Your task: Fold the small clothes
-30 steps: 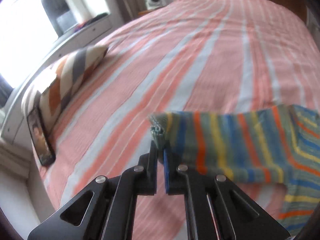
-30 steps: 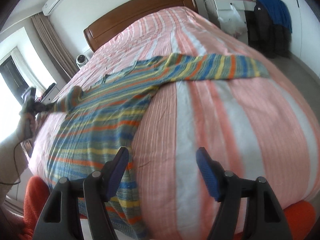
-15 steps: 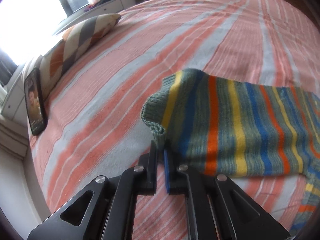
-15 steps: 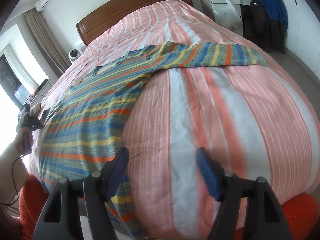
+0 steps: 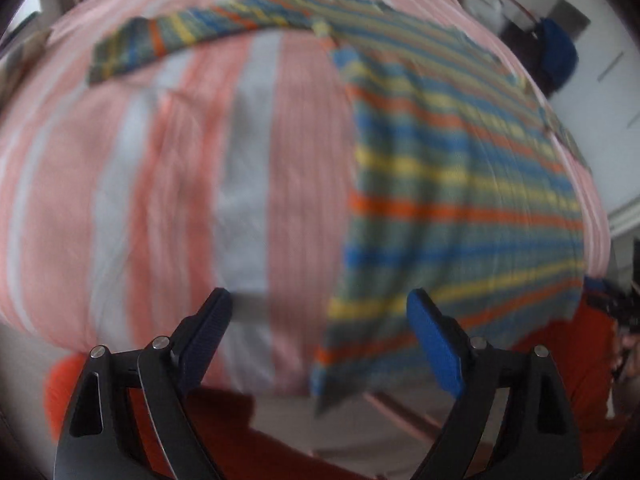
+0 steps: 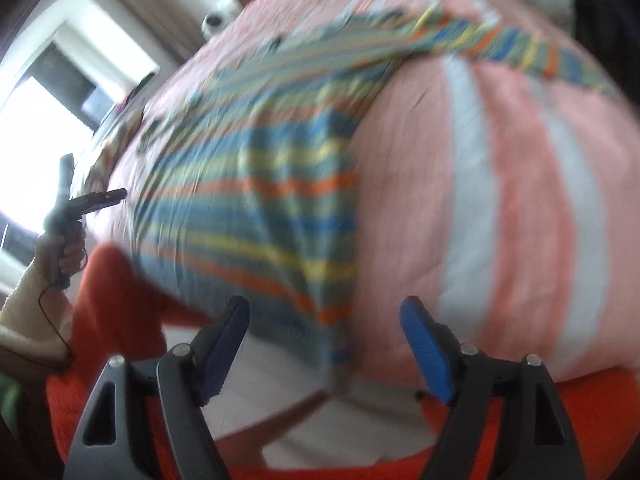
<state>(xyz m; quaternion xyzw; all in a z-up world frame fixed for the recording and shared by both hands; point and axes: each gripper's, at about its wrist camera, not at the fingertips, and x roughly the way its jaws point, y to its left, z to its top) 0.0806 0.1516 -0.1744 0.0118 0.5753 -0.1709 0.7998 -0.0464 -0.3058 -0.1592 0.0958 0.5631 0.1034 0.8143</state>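
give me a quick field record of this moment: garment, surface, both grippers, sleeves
garment: striped sweater, spread flat, hem hanging over the near edge of the bed
surface: bed with pink and white striped cover
left gripper: jaws have just been opening, now wide, nothing between the pads, over the sweater's lower left corner
right gripper: jaws have just been opening a little, nothing gripped, over the lower right corner
left sleeve: stretched out to the side
right sleeve: stretched out to the side
sharpness: both views motion-blurred
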